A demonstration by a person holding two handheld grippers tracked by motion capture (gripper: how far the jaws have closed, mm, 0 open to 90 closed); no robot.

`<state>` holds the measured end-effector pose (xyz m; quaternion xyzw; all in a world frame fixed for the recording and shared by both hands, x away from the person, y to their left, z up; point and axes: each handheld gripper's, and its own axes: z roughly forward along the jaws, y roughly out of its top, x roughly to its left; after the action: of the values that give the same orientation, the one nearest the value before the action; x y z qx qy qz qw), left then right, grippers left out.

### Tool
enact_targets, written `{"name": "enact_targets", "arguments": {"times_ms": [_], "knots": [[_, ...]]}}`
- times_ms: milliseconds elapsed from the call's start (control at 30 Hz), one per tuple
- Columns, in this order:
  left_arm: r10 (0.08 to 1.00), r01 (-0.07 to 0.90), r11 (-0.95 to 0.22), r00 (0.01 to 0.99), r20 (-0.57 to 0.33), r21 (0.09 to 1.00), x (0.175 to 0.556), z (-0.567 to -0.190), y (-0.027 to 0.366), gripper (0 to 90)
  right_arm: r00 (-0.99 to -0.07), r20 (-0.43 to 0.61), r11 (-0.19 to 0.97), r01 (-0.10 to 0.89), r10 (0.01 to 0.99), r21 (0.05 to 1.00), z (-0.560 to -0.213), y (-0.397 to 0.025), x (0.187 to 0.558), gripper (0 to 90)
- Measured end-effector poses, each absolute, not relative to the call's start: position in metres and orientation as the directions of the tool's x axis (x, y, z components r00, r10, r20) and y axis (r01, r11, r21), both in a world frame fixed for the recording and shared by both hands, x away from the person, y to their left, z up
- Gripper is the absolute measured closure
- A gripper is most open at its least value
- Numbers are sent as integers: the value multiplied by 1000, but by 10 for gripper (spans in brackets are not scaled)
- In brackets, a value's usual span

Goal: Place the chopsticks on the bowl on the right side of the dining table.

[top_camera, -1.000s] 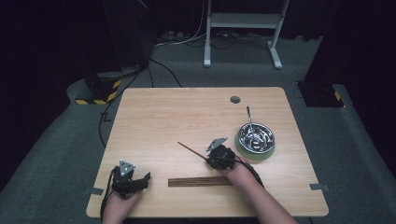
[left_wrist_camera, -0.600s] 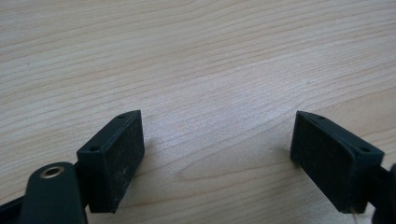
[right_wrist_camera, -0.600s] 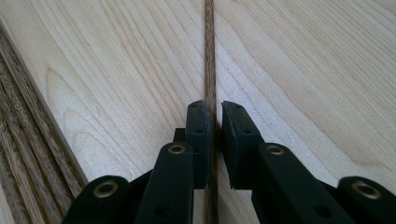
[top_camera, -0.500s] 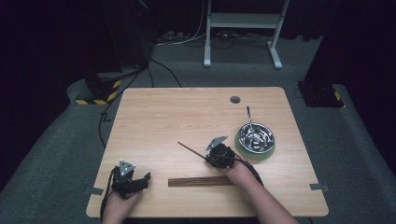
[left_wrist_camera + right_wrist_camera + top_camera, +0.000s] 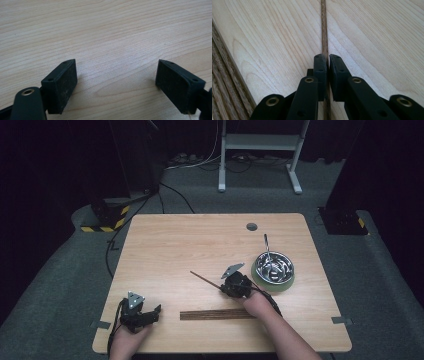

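Forward, right tongs [image 5: 327, 62] (clamping chopstick [image 5: 323, 30])

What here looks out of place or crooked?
One wooden stick juts out at a slant, pinched in the right gripper, apart from the neat row of sticks lying straight near the table's front edge.

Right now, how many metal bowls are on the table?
1. The metal bowl sits on a green pad near the table's right edge, just right of the right gripper, with utensils inside. None looks hidden.
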<state>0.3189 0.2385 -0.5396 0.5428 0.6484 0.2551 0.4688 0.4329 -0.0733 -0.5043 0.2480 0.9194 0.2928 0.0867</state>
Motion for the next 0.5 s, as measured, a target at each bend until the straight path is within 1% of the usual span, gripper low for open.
{"name": "enact_targets", "arguments": {"times_ms": [33,67,233,400,500], "knots": [[943,465,280,29,-331,840,319,-540,239,175,-857,-8,704,416,514,576,-504,-73,432,838],[943,465,281,29,-331,840,319,-540,238,174,-861,-30,711,400,508,579,-504,-72,432,838],[941,462,288,26,-337,839,319,-540,238,174,-860,-26,701,398,510,592,-499,-73,431,839],[941,462,287,26,-337,839,319,-540,238,175,-855,-50,690,380,516,616,-492,-75,428,839],[941,462,288,26,-338,839,319,-540,238,174,-855,-54,693,379,516,614,-486,-78,426,837]]}}
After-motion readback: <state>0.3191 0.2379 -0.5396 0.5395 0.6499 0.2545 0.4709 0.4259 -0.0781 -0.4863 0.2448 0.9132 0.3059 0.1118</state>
